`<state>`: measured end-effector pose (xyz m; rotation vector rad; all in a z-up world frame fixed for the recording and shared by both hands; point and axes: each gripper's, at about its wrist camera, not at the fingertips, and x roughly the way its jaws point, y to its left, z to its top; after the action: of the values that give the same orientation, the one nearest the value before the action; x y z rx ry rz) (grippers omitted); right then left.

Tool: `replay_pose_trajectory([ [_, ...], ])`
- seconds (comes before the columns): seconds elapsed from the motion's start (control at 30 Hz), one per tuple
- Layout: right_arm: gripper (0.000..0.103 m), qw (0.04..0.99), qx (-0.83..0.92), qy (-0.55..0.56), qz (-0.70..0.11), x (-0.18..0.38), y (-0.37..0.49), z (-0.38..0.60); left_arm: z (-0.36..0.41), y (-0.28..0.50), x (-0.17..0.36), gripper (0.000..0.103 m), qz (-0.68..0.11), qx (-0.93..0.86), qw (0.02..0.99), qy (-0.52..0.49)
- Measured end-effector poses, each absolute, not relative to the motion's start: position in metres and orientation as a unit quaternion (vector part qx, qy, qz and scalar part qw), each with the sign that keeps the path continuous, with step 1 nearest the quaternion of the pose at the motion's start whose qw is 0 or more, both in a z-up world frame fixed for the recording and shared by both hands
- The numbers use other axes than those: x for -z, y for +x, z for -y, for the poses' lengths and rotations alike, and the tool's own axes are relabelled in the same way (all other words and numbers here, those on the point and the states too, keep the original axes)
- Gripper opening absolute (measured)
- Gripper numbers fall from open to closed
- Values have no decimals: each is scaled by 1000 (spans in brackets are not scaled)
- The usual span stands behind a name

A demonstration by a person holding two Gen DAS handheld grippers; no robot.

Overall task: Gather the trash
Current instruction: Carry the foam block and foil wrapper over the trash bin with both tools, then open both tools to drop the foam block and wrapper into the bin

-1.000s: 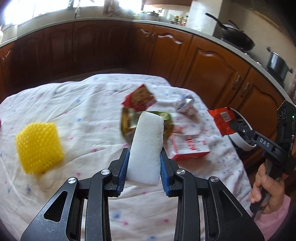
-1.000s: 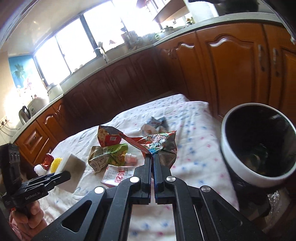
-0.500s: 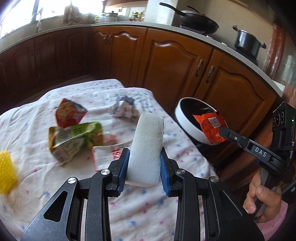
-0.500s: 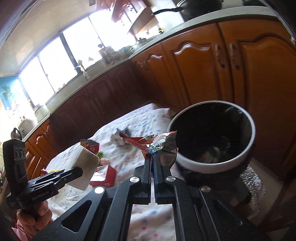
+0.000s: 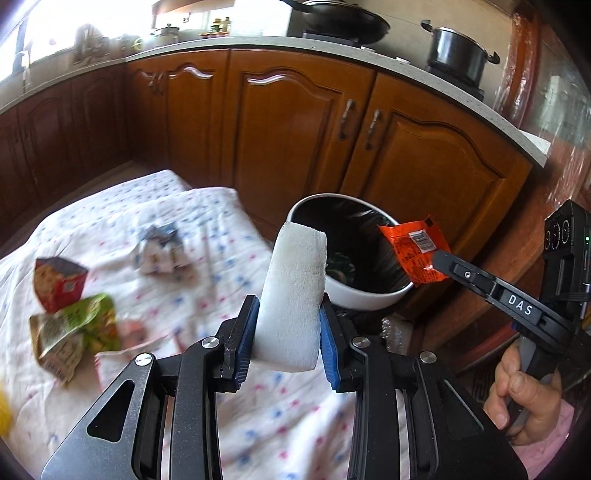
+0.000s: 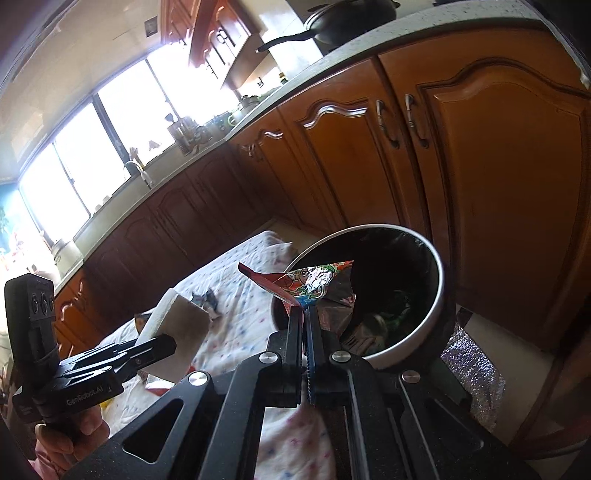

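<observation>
The cabinets [image 5: 295, 122] run behind the scene under a counter [image 5: 406, 70] that carries a pot [image 5: 456, 51] and a pan [image 5: 343, 22]. The table [image 5: 221, 398], covered with a dotted white cloth, lies in front of them. The bin [image 5: 369, 295], white-rimmed with a black liner, stands just beside the table's edge, between table and cabinets. The left gripper [image 5: 288, 339] grasps a white sponge [image 5: 295, 291]: the sponge stands upright between the blue pads, which press on both of its long sides, and its upper half projects past the fingertips, in front of the near rim of the bin. The right gripper [image 6: 306, 314] is clenched on a wrapper [image 6: 310, 282]: the jaws meet on the wrapper's lower corner, and the rest fans out above the tips, over the bin's opening. In the left wrist view the same wrapper [image 5: 413, 251] shows red at the right gripper's tip, above the bin's far side. Loose trash lies on the cloth: a green packet [image 5: 74, 332], a red packet [image 5: 59, 282] and a crumpled wrapper [image 5: 159, 251].
</observation>
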<state>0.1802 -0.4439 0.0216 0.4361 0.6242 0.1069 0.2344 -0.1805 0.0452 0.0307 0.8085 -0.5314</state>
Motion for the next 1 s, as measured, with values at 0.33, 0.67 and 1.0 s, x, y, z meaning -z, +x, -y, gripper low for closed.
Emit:
replay_pose_trajectory([
  [0.33,2,921,-43,223,-316,-15,200,468,237,260,-53,30,-390,292,873,29],
  [0.67,2,912,-41,225,-341,2,225,481,270,293,-38,30,-417,296,859,30],
  [1.0,8,906,-33,221,-361,16,243,487,295,314,-18,31,-440,292,848,47],
])
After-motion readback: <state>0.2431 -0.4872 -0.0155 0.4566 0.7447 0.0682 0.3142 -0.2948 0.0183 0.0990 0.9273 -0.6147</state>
